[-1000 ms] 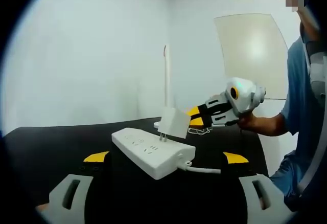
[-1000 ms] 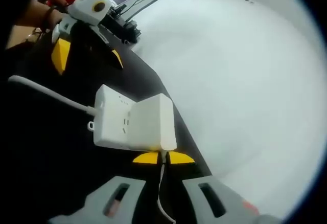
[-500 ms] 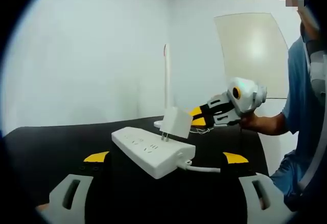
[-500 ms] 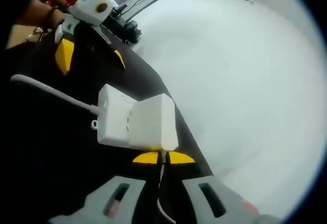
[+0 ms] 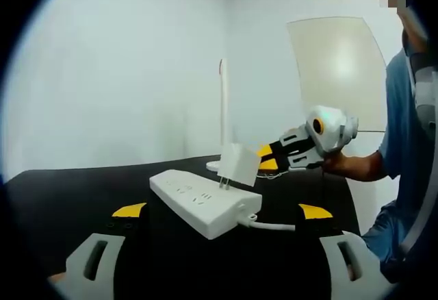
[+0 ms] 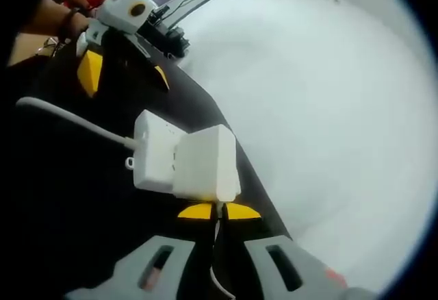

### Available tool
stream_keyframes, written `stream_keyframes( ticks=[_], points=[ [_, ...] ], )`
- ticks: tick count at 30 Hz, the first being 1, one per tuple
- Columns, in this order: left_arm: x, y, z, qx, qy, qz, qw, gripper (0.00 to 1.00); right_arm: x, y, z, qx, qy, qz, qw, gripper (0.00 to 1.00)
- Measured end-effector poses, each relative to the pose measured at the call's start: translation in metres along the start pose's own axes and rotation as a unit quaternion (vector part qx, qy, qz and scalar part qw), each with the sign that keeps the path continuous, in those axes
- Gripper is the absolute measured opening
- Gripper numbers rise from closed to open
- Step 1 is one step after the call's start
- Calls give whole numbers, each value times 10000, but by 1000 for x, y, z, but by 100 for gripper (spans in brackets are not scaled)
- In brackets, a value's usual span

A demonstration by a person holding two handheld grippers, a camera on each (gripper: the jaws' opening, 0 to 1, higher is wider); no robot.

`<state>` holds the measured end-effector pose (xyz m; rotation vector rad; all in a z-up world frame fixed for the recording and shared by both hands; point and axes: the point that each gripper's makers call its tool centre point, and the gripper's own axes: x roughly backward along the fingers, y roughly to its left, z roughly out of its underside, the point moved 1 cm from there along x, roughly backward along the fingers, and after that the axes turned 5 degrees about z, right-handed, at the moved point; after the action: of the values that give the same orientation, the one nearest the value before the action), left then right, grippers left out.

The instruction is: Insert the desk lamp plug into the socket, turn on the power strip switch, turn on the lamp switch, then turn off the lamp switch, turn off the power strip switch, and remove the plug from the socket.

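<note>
Right gripper point(image 6: 219, 211) fingers clamped on white plug point(image 5: 239, 165), prongs apparently just above power strip point(image 5: 203, 203) sockets on black desk point(image 5: 82, 190); left gripper point(image 5: 222, 212) fingers spread wide, holding nothing, short of the strip.

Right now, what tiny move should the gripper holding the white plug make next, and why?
Probably a small push straight down. The right gripper is shut on the plug, and the plug's prongs still show above the power strip, so it looks not fully seated. The left gripper hangs open in front of the strip and is not touching it.
</note>
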<state>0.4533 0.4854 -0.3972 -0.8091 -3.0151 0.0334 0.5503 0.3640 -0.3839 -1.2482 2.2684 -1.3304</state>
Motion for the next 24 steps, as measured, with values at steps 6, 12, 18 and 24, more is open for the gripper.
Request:
stream_keyframes(
  ticks=[6, 12, 18, 24],
  points=[
    [0, 0, 0, 2, -3, 5, 10000, 83, 1, 1, 2, 2, 12, -8, 10000, 6],
    [0, -1, 0, -1, 10, 8, 10000, 83, 1, 2, 3, -3, 31, -11, 10000, 6],
    [0, -1, 0, -3, 18, 10, 10000, 83, 2, 2, 7, -15, 57, -9, 10000, 6],
    [0, -2, 1, -4, 21, 9, 10000, 83, 1, 4, 13, 21, 117, -53, 9999, 6]
  ],
)
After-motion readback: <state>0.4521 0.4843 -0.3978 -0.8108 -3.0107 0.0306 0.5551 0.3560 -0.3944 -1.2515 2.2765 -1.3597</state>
